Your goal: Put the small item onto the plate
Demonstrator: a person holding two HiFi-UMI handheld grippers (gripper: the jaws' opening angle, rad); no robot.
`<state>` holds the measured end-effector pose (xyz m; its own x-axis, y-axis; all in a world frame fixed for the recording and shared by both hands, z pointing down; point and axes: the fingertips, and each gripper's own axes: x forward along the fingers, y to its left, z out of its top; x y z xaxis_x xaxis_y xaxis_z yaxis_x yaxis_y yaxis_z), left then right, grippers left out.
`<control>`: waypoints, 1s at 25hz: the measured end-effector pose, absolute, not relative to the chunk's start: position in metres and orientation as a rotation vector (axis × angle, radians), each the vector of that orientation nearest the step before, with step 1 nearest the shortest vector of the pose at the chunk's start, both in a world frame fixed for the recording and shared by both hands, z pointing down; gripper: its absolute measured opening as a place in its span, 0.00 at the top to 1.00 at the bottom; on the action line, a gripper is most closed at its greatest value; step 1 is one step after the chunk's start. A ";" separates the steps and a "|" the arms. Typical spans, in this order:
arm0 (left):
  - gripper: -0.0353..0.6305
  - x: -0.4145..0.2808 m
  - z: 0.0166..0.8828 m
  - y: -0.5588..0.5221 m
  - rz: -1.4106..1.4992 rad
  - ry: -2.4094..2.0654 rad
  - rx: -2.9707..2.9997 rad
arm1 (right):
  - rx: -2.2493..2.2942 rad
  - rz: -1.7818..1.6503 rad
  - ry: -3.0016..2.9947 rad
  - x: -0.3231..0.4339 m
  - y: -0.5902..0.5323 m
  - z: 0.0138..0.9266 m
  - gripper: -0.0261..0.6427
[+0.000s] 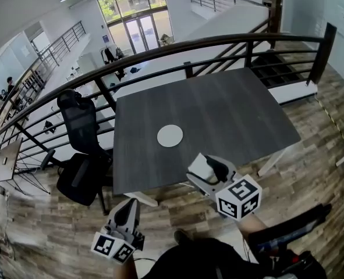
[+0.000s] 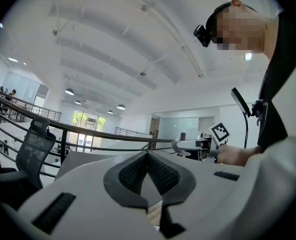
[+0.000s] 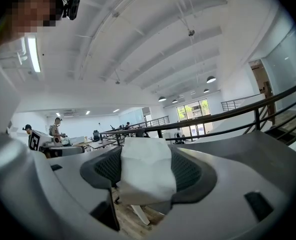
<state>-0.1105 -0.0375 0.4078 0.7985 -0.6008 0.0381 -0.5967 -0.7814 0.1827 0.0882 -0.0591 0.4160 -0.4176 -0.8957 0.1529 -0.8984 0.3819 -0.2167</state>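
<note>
A small white round plate (image 1: 170,135) lies near the front middle of the dark grey table (image 1: 230,106). My right gripper (image 1: 204,168) hovers at the table's front edge, right of and nearer than the plate, shut on a small white packet-like item (image 3: 145,170) held between its dark pads (image 3: 190,172); the same white item (image 1: 201,166) shows in the head view. My left gripper (image 1: 127,211) hangs lower left, over the floor in front of the table, jaws closed together with nothing between them (image 2: 148,170).
A black office chair (image 1: 81,150) stands at the table's left side. A dark metal railing (image 1: 218,45) curves behind the table. Wood-plank floor (image 1: 311,167) lies around the table. The person's dark clothing (image 1: 206,260) fills the bottom of the head view.
</note>
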 end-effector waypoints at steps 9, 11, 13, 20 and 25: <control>0.94 -0.148 0.411 -0.078 -0.067 -0.857 2.818 | 1.750 0.414 -2.539 0.051 -0.088 0.416 0.50; 0.94 -0.158 0.413 -0.084 -0.081 -0.833 2.825 | 1.762 0.413 -2.525 0.041 -0.093 0.416 0.50; 0.94 -0.166 0.415 -0.090 -0.090 -0.814 2.830 | 1.776 0.413 -2.513 0.033 -0.098 0.415 0.50; 0.94 -0.182 0.418 -0.113 -0.121 -0.805 2.808 | 1.760 0.406 -2.497 0.015 -0.114 0.415 0.50; 0.94 -0.181 0.423 -0.128 -0.092 -0.813 2.793 | 1.756 0.417 -2.510 0.016 -0.138 0.415 0.50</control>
<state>-0.1809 -0.1276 0.4228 0.8441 -0.5362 0.0046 -0.5217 -0.8193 0.2377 0.0165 -0.1381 0.4146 -0.3540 -0.9149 0.1939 -0.9285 0.3190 -0.1902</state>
